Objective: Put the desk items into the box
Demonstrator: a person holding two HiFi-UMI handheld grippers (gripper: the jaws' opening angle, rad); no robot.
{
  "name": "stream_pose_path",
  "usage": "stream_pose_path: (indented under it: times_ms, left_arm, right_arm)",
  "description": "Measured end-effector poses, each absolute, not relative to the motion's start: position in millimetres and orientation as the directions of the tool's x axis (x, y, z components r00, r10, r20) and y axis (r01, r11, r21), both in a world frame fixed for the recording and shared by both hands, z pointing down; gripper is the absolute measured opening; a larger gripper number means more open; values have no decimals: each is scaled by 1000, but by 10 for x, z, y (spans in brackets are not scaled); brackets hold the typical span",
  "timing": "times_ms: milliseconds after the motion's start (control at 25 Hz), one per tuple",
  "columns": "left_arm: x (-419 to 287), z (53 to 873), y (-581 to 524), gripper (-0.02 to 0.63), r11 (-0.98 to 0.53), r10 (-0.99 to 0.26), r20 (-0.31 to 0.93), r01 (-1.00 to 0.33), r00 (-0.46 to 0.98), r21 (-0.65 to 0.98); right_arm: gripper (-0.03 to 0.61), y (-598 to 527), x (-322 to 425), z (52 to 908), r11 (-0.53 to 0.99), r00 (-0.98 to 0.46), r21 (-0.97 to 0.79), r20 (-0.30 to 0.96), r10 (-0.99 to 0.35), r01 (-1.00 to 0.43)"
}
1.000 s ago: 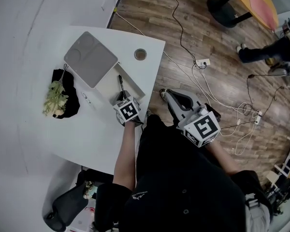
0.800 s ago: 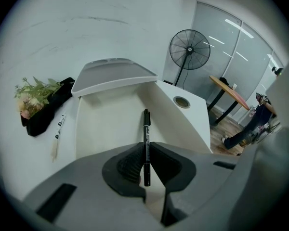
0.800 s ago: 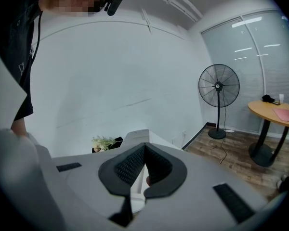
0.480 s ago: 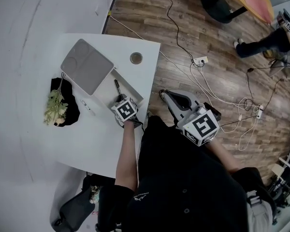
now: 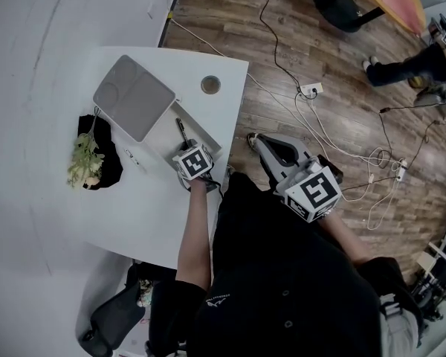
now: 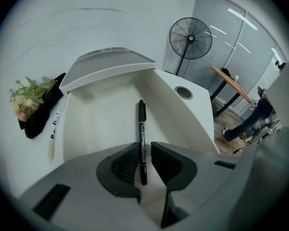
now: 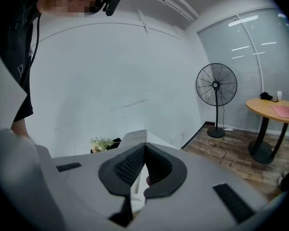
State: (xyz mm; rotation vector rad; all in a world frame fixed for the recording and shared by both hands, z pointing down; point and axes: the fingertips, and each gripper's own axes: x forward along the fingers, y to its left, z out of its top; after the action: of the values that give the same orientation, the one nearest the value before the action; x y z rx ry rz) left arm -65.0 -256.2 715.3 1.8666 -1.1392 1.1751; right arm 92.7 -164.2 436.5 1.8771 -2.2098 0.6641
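A black marker [image 6: 141, 129] lies lengthwise in the open white box [image 6: 173, 100], its near end between the jaws of my left gripper [image 6: 144, 146]. The jaws are opening; a narrow gap shows beside the marker on the right. In the head view the left gripper [image 5: 185, 147] is over the near end of the box [image 5: 208, 141], with the marker [image 5: 181, 130] pointing away from it. The box's grey lid [image 5: 134, 97] stands open at the far end. My right gripper [image 5: 256, 143] hangs off the desk's right edge over the floor, shut and empty [image 7: 144, 146].
A white pen [image 5: 132, 155] lies on the desk left of the box. Beside it, a bunch of dried flowers [image 5: 85, 158] rests on a black cloth [image 5: 108, 136]. A round cable hole [image 5: 210, 85] is near the desk's far right corner. Cables [image 5: 320, 125] run over the wooden floor.
Almost nothing differs. The head view has shifted slightly. The left gripper stays at the box's near end with the marker; the right gripper keeps its place beside the desk.
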Motion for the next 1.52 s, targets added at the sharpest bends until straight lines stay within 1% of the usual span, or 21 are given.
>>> stream_pose_path:
  times_ms: [120, 280, 400, 600, 680, 760, 800, 840, 880, 1080, 1280, 1520]
  left_arm:
    - [-606, 7150, -2550, 94, -437, -322, 916, -896, 238, 79]
    - [-631, 7112, -2545, 127, -414, -334, 910, -905, 248, 94]
    - [-627, 7053, -2536, 130, -401, -351, 895, -908, 276, 123]
    - [-676, 6888, -2530, 130, -401, -425, 869, -914, 253, 70]
    - [-709, 6800, -2530, 127, -390, -464, 854, -920, 236, 43]
    - [-775, 6732, -2526, 109, -368, -508, 832, -930, 223, 25]
    - [-797, 6700, -2521, 80, -355, -527, 820, -935, 221, 24]
    - [-809, 6672, -2514, 32, -344, -543, 810, -939, 221, 26]
    - [-818, 6650, -2505, 11, -334, -557, 801, -942, 221, 28]
    - [-851, 6447, -2502, 8, -308, -626, 749, -951, 218, 19]
    - [-759, 6134, -2447, 6, -279, -677, 683, -954, 274, 105]
    - [-660, 5746, -2335, 6, -227, -738, 620, -964, 265, 141]
  right_arm:
    - [-2, -1658, 931, 4375, 112, -199, -230, 404, -893, -967]
    - [-2, -1664, 924, 4370, 122, -213, -240, 401, -891, -963]
    - [-2, -1677, 900, 4374, 134, -228, -252, 397, -889, -959]
    - [-2, -1683, 835, 4381, 180, -276, -265, 390, -879, -947]
    - [-2, -1695, 806, 4382, 202, -297, -269, 388, -872, -942]
    - [-2, -1708, 770, 4372, 222, -319, -277, 382, -867, -935]
    - [-2, -1711, 760, 4366, 232, -329, -279, 380, -865, -932]
    - [-2, -1711, 754, 4362, 243, -339, -280, 378, -862, -929]
    - [-2, -1707, 747, 4365, 253, -349, -281, 377, -858, -926]
    - [-2, -1652, 702, 4392, 306, -404, -296, 374, -835, -905]
    - [-2, -1582, 722, 4357, 350, -446, -301, 366, -817, -887]
    - [-2, -1503, 726, 4282, 420, -507, -297, 346, -790, -857]
